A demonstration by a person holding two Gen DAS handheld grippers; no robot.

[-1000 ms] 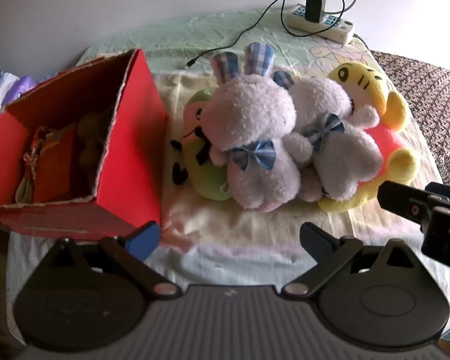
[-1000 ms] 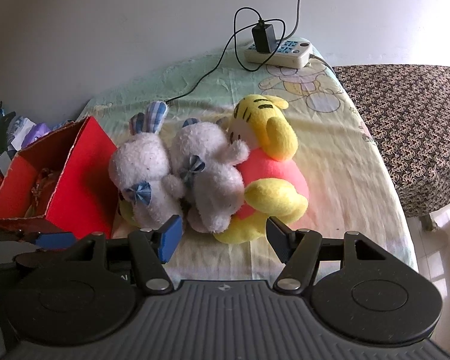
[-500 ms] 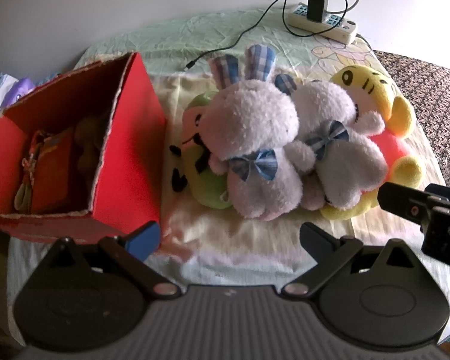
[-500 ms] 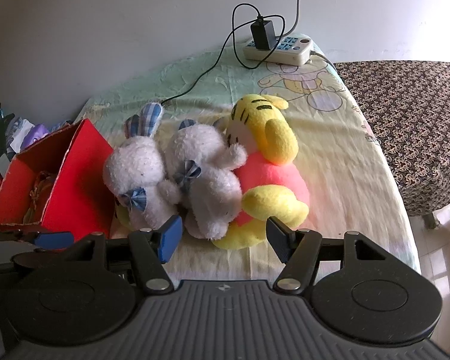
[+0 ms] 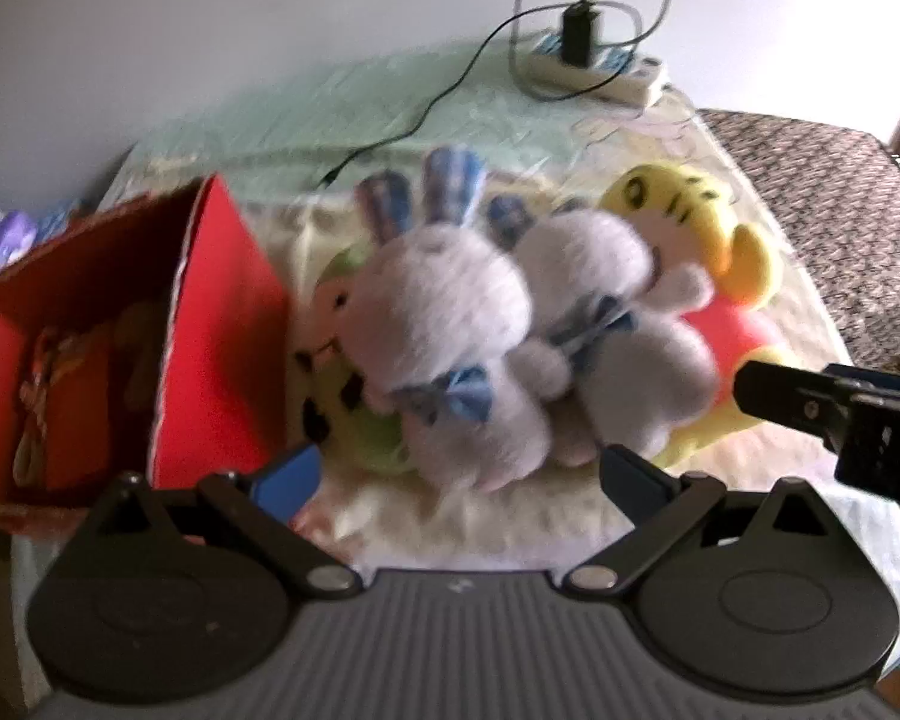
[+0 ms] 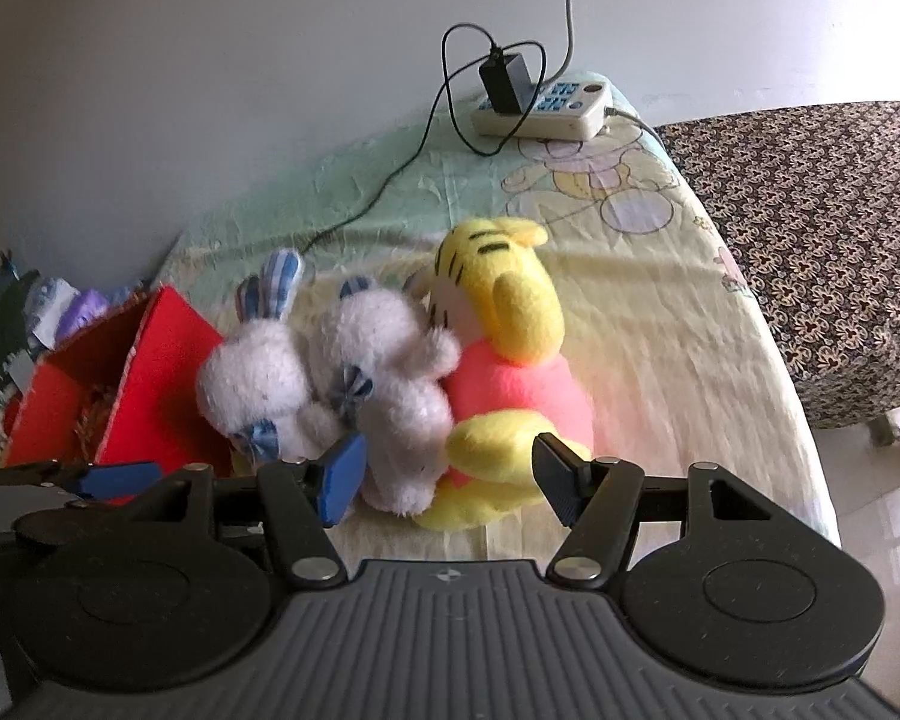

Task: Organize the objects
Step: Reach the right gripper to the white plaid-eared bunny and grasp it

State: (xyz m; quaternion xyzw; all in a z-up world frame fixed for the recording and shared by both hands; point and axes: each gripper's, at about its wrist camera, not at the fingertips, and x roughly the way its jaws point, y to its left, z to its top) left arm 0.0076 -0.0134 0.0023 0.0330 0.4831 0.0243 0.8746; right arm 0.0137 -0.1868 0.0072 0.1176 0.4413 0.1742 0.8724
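plush pile beside the red box, both jaws open

the left wrist view is motion-blurred, so the red box's (image 5: pixel 216 354) contents are hard to make out, and a green plush (image 5: pixel 360 414) lies mostly hidden under the white bunny (image 5: pixel 444 324). since a second ago both grippers have edged closer. the left gripper (image 5: pixel 456 474) and right gripper (image 6: pixel 447 471) hold their jaws open, empty, before the bunnies and yellow tiger plush (image 6: pixel 510 360) on the bed

The left claw (image 5: pixel 459 474) and right claw (image 6: pixel 450 477) look alike: a ribbed dark-grey body, 2 round black discs, black linkage arms with silver pivot screws, and 2 fingers each, 1 blue-padded (image 6: pixel 343 477), 1 black (image 6: pixel 555 477).
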